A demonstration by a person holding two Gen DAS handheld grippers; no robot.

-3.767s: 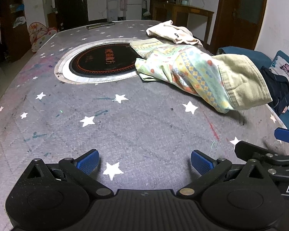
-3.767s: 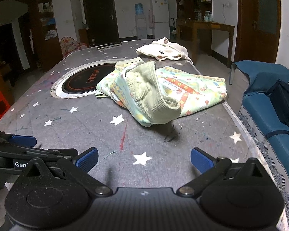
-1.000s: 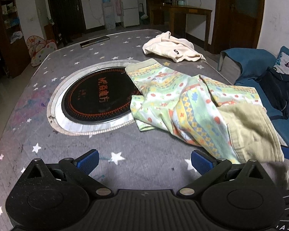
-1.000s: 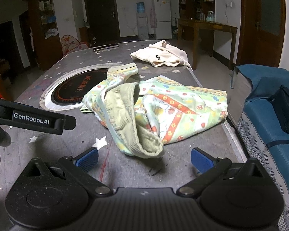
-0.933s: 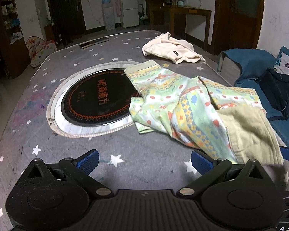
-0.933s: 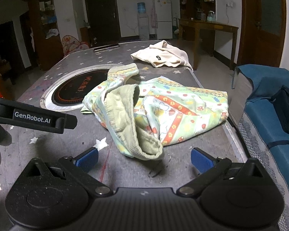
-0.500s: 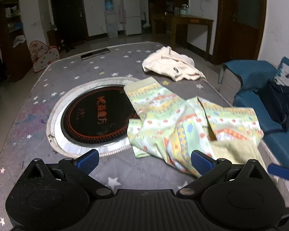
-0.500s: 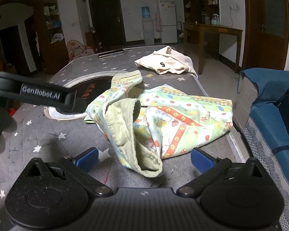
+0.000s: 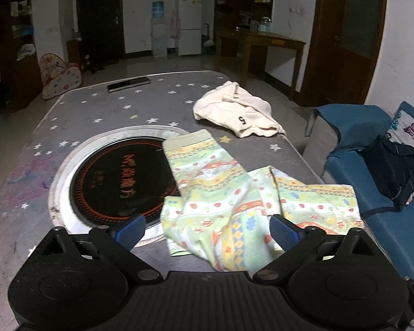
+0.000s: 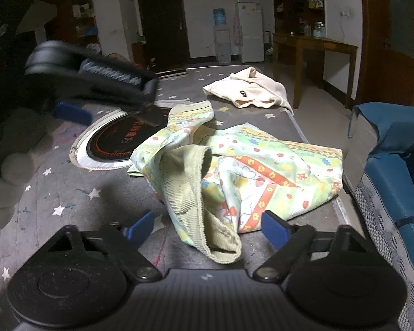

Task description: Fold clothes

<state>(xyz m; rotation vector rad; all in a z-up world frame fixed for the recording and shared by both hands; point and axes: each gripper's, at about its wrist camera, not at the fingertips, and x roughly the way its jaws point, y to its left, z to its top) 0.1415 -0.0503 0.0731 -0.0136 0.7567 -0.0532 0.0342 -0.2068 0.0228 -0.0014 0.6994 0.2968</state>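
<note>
A crumpled pair of pale green children's trousers printed with red and yellow patterns (image 10: 234, 171) lies heaped in the middle of the right wrist view, on a grey star-printed table cover (image 10: 69, 193). One leg reaches back over the edge of a round black glass cooktop with a white rim (image 9: 118, 176) set in the table. The ribbed green waistband (image 10: 196, 201) stands up in a fold at the lower centre of the frame.

The right gripper (image 10: 207, 227) has its blue pads spread on either side of that waistband. Its jaws are closing, with cloth between them but not yet pinched. The left gripper (image 9: 207, 233) is also closing from wide. In its own view the trousers' lower hem lies between its pads and nothing is clamped yet.

The likeliest fault is a poor bite. The waistband is doubled over, so the right pads may catch only one layer, or a bunch of several, and the garment would then lift twisted rather than flat. The left gripper could close on a loose fold of leg rather than an edge, leaving the trousers lopsided. A cream garment marked with a dark numeral (image 9: 237, 113) lies well apart at the upper right, clear of both tools. The trousers' right edge lies close to the table's side and could slide off if dragged that way.
</note>
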